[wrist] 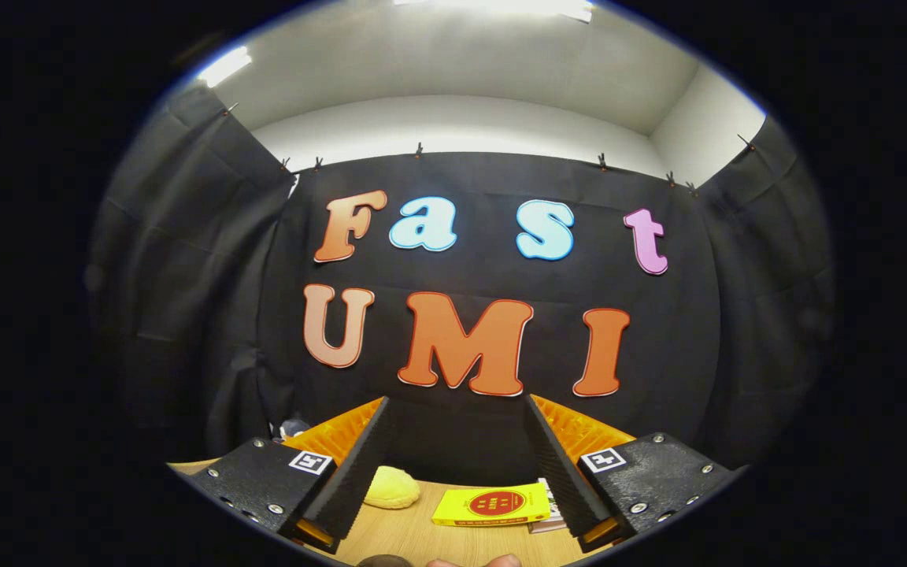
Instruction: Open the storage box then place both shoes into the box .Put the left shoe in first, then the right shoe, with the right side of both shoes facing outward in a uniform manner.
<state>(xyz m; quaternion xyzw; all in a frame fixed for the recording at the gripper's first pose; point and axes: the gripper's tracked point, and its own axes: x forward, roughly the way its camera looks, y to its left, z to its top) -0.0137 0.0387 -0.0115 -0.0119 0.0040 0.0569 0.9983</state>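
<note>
Gripper view, and the tool is held high and level, looking straight at the booth's black cloth wall rather than down at the work. My read: it is raised off the wooden table (414, 535) in a ready posture, with nothing yet approached.

The gripper (457, 461) has its two fingers spread wide, the ribbed black pads (355, 472) angled apart like an open V, and the gap between them holds nothing. Neither finger touches anything; they hang in the air above the tabletop.

Down between the fingers, on the table beyond them, lies a yellow book (493, 505) with a red round mark, flat on its face, with what looks like another book (548, 520) tucked under its right end. Just beside the left finger sits a soft yellow object (392, 488), rounded, too small to identify. Behind the left finger, near the cloth, a small dark-and-white thing (293, 428) peeks out; I cannot tell what it is.

As for the storage box and the two shoes, nothing here can be picked out as either, so I judge the opening step not yet begun. At the near edge of the table a fingertip (501, 561) of the person shows
</note>
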